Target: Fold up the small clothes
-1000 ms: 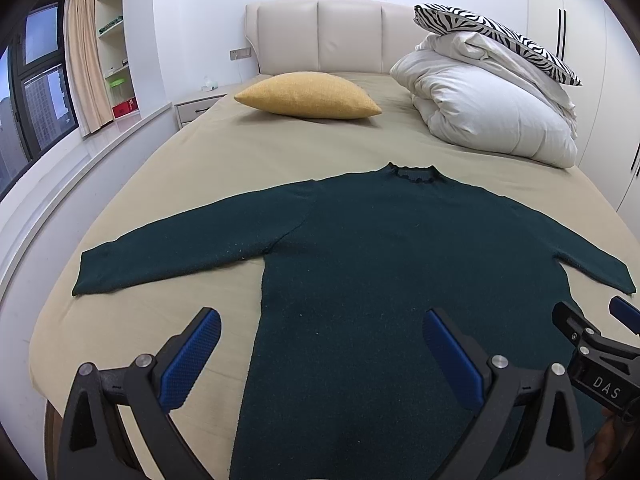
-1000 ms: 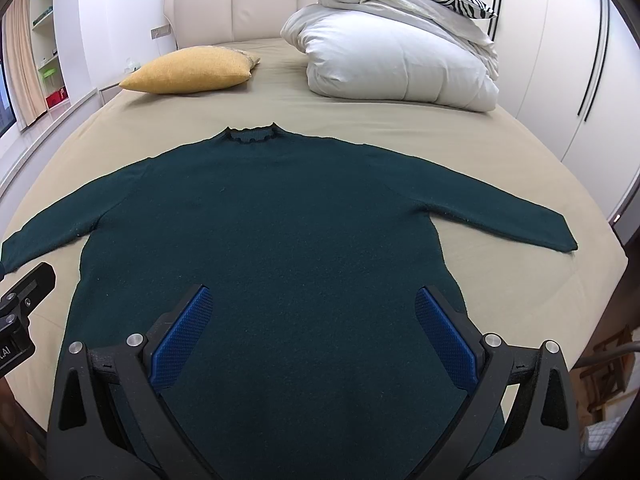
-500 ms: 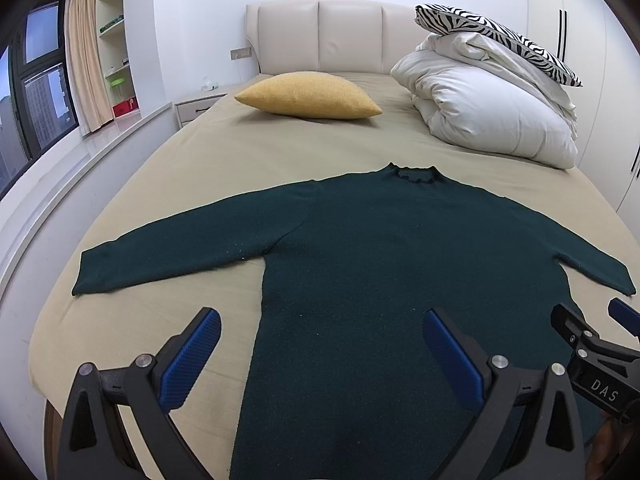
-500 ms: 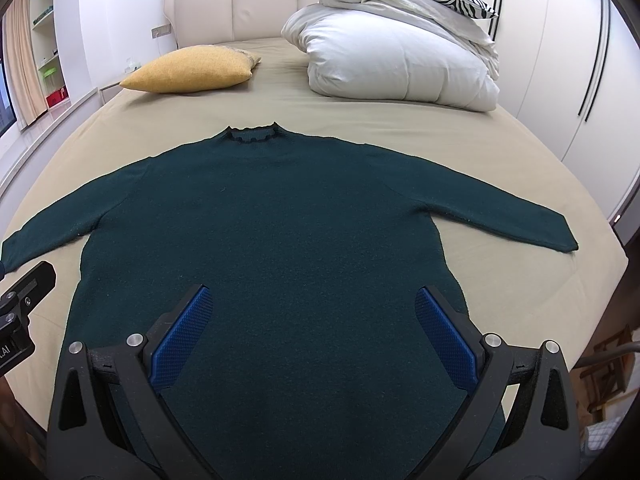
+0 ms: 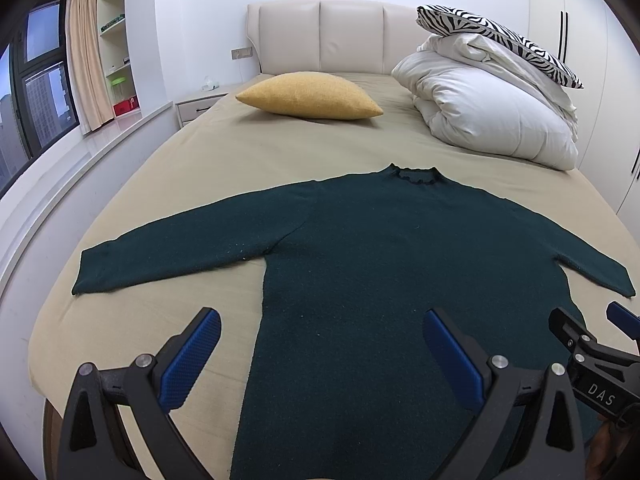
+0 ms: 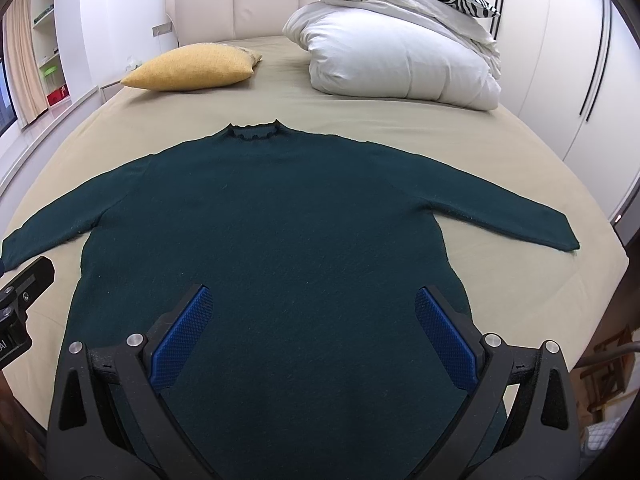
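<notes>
1. Both grippers we hold stand with jaws spread wide and empty: the left gripper (image 5: 320, 354) and the right gripper (image 6: 312, 326) hang above the sweater's lower part.
2. We see the dark green sweater (image 6: 260, 216) lying flat on the beige bed sheet (image 5: 248, 164), sleeves spread, frilled collar towards the headboard (image 5: 332, 36).
3. Its hem is hidden below our fingers, perhaps over the bed's edge.
4. Beyond the sweater lie a yellow cushion (image 5: 310, 96) and a white duvet (image 6: 400, 60).
</notes>
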Tool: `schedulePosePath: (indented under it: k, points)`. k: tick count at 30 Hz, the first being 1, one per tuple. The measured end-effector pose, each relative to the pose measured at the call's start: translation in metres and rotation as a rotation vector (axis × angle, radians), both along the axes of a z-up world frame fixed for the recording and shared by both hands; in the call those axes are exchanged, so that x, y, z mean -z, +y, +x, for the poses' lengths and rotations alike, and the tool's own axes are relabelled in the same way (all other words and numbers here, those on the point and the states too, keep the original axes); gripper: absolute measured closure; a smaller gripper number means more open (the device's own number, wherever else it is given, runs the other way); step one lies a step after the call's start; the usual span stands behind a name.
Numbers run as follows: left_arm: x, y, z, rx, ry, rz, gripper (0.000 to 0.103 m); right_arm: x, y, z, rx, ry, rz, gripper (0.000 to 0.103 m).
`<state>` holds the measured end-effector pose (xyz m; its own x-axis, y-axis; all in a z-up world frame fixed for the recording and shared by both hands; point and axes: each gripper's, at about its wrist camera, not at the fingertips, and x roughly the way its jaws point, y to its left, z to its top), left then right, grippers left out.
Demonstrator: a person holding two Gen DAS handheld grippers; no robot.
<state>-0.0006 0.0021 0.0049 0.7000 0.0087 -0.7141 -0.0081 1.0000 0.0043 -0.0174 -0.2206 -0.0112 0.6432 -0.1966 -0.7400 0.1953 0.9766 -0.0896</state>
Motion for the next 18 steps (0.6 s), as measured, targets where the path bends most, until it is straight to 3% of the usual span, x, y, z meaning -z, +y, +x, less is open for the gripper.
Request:
schedulePosePath:
  k: [18]
  points:
    - [0.0004,0.0032,0.0009,-0.002,0.004,-0.005,0.000,0.0037,0.0009,0.0026,-0.003,0.010,-0.001,0.000]
